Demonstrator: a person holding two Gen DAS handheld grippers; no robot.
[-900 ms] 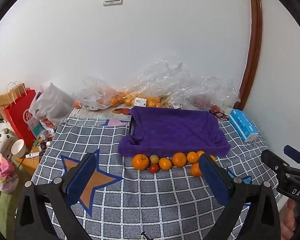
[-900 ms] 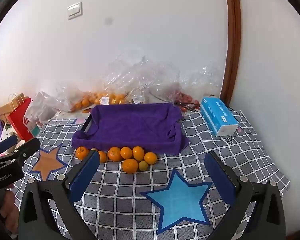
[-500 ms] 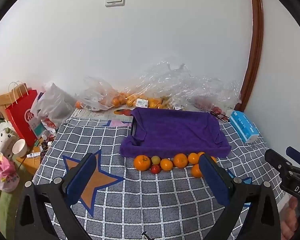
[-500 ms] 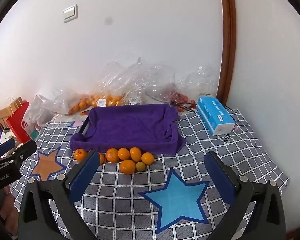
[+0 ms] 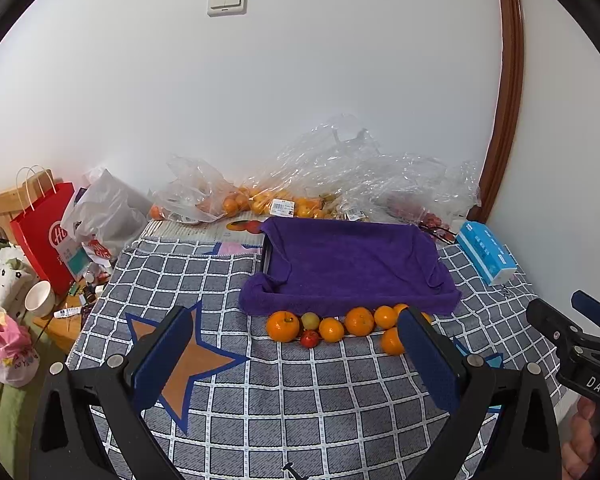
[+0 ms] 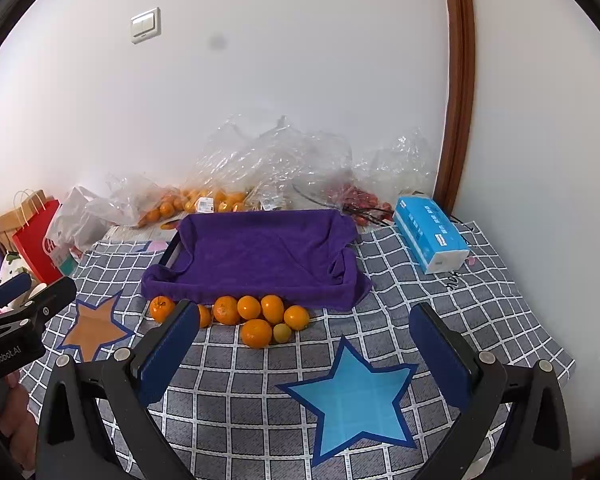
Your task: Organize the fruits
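Note:
A tray lined with a purple towel (image 5: 352,264) (image 6: 260,256) sits on a grey checked cloth. Along its near edge lies a row of several oranges (image 5: 283,326) (image 6: 256,333), with a small red fruit (image 5: 309,338) and small yellow-green fruits (image 5: 310,320) (image 6: 282,332) among them. My left gripper (image 5: 296,364) is open and empty, held above the cloth short of the fruit row. My right gripper (image 6: 304,356) is open and empty, above the blue star (image 6: 352,396). Each gripper shows at the edge of the other's view.
Clear plastic bags of oranges (image 5: 260,204) and red fruit (image 6: 356,200) lie against the wall behind the tray. A blue tissue pack (image 6: 430,232) lies at the right. A red paper bag (image 5: 40,232), a white bowl (image 5: 40,298) and clutter stand off the left edge.
Both grippers have drawn slightly back and up; the tray and fruit sit a little lower and farther in both views. Both stay open.

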